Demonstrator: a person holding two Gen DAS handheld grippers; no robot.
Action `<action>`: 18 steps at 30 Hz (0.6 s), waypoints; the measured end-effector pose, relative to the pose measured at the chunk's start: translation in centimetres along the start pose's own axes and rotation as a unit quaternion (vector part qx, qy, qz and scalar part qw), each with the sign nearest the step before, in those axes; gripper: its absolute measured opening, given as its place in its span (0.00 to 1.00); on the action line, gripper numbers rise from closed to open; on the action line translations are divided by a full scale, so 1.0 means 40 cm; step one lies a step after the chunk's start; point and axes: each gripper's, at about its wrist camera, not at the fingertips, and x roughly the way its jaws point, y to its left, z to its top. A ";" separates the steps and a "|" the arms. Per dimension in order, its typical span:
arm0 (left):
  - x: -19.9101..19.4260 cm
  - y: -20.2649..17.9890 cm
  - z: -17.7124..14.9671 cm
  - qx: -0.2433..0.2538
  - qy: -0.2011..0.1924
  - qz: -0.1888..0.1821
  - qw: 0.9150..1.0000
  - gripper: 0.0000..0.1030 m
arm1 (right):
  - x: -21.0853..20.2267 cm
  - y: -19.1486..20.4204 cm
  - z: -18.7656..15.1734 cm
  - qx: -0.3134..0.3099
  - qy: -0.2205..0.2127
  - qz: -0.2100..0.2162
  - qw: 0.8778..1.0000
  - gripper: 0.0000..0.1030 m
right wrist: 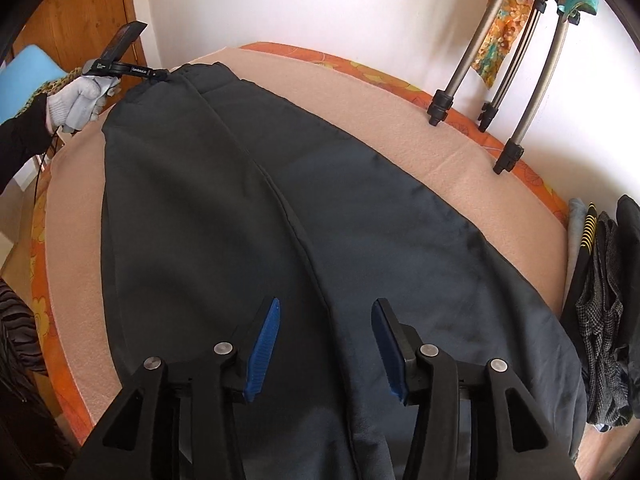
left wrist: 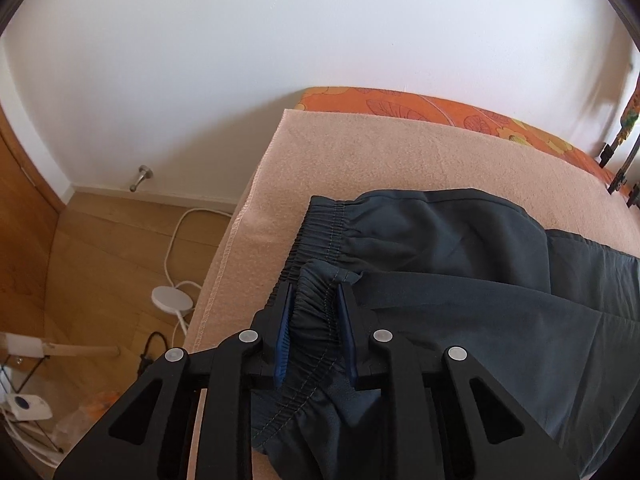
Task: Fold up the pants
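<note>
Dark pants (right wrist: pixel 248 216) lie spread lengthwise on a bed covered with a beige blanket (right wrist: pixel 420 136), waistband at the far end from the right wrist view, legs running toward the right tongs (right wrist: pixel 325 312). Left tongs (left wrist: pixel 314 300) are clamped on a bunched bit of the elastic waistband (left wrist: pixel 320 236), fabric pinched between the 2 blue pads (left wrist: pixel 282 344); likely held there to control the top corner so the garment can be folded over. In the right wrist view the same left tongs (right wrist: pixel 158 74) show far off at the waistband corner, held by a hand in a white glove (right wrist: pixel 78 100). Right tongs stand apart, nothing between the pads, hovering just above the leg end of the pants, over the seam between the 2 legs; can't tell if they touch the cloth. Judged as lining up for a grip on the lower end so both ends lift together. Pants look partly doubled already, 1 leg over the other, though that's not certain. Containers: none in view holding anything. An orange floral sheet (left wrist: pixel 420 106) shows under the blanket, tripod legs (right wrist: pixel 460 80) stand on the far edge of the bed, and a pile of dark clothes (right wrist: pixel 604 320) sits to the right. On the wooden floor (left wrist: pixel 100 260) are a white cable and a round white puck (left wrist: pixel 171 295).
</note>
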 end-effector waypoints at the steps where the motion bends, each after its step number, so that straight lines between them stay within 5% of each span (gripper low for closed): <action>1: -0.007 -0.002 -0.001 0.004 -0.005 0.005 1.000 0.19 | 0.007 -0.002 -0.003 -0.003 0.005 -0.012 1.000 0.51; 4: -0.029 0.006 0.002 0.004 -0.018 0.011 1.000 0.19 | 0.031 -0.017 -0.012 0.002 0.023 -0.024 0.999 0.45; 9: -0.074 0.025 0.005 0.004 -0.041 0.018 0.999 0.18 | 0.034 -0.003 -0.040 -0.002 0.039 -0.023 0.999 0.04; 15: -0.146 0.054 0.013 -0.004 -0.075 0.032 0.997 0.10 | -0.070 0.025 -0.042 -0.010 -0.020 -0.075 0.997 0.00; 18: -0.150 0.065 0.039 -0.020 -0.077 0.010 0.997 0.10 | -0.106 0.014 -0.015 -0.019 -0.042 -0.119 0.992 0.00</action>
